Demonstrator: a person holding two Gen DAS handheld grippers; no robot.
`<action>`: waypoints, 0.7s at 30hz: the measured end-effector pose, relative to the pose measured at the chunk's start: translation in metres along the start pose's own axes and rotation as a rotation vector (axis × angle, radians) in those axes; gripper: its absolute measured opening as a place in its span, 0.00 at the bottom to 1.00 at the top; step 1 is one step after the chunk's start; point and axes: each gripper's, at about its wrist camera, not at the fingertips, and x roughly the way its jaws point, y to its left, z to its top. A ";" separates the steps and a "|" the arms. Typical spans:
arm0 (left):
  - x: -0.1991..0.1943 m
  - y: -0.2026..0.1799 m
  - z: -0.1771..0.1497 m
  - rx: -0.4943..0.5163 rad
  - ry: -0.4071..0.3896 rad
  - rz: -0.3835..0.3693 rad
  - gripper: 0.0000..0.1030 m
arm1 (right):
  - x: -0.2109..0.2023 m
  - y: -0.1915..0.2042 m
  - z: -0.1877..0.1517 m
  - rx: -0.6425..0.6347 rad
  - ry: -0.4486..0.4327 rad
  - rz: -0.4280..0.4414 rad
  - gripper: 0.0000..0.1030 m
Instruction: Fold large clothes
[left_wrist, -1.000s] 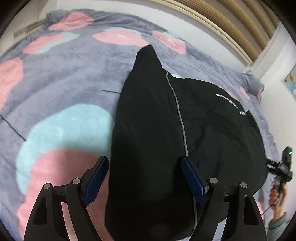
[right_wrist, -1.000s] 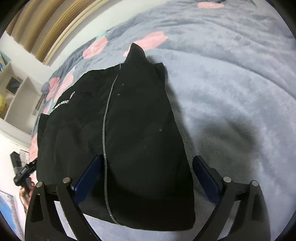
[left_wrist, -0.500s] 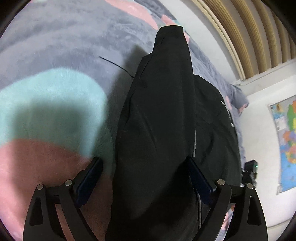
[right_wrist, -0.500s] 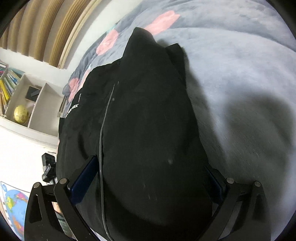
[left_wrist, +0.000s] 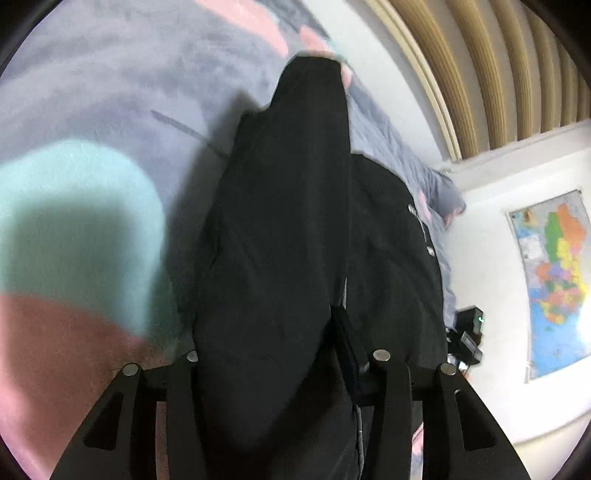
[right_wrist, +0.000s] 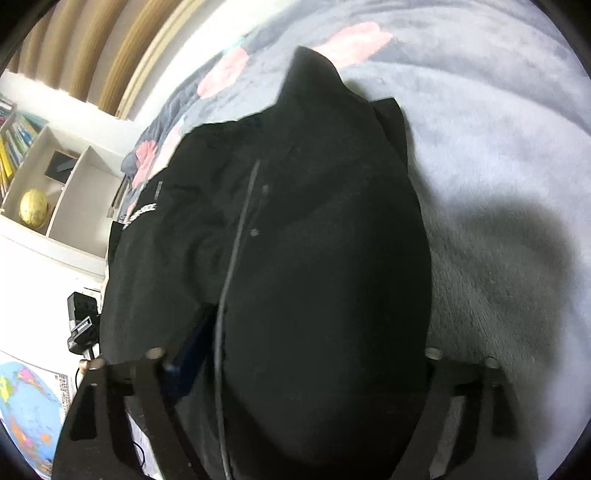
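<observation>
A large black garment (left_wrist: 280, 236) with a grey zip line lies on a grey bed blanket (left_wrist: 110, 92). In the left wrist view a fold of it rises between the jaws of my left gripper (left_wrist: 266, 332), which have closed in on the cloth; the left blue pad is hidden by it. In the right wrist view the same garment (right_wrist: 314, 258) bulges up between the jaws of my right gripper (right_wrist: 306, 343). They stand fairly wide; the cloth hides the right pad and I cannot tell whether they pinch it.
The blanket (right_wrist: 498, 184) has pink and teal patches. A white shelf (right_wrist: 55, 192) with books and a globe stands beside the bed. A wall map (left_wrist: 554, 280) hangs to the right. Slatted wood panelling (left_wrist: 498, 55) runs behind the bed.
Both grippers have dropped close to the garment and tilted up. The left jaws have narrowed onto the fold, and the cloth now bulges up between both pairs of jaws.
</observation>
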 end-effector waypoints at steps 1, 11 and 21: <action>-0.001 -0.007 -0.002 0.027 -0.007 0.027 0.40 | -0.004 0.003 -0.002 -0.008 -0.012 -0.005 0.67; -0.072 -0.086 -0.026 0.242 -0.260 -0.022 0.09 | -0.067 0.082 -0.025 -0.219 -0.148 -0.088 0.43; -0.070 -0.057 0.002 0.141 -0.178 0.238 0.72 | -0.046 0.092 -0.024 -0.181 -0.065 -0.261 0.57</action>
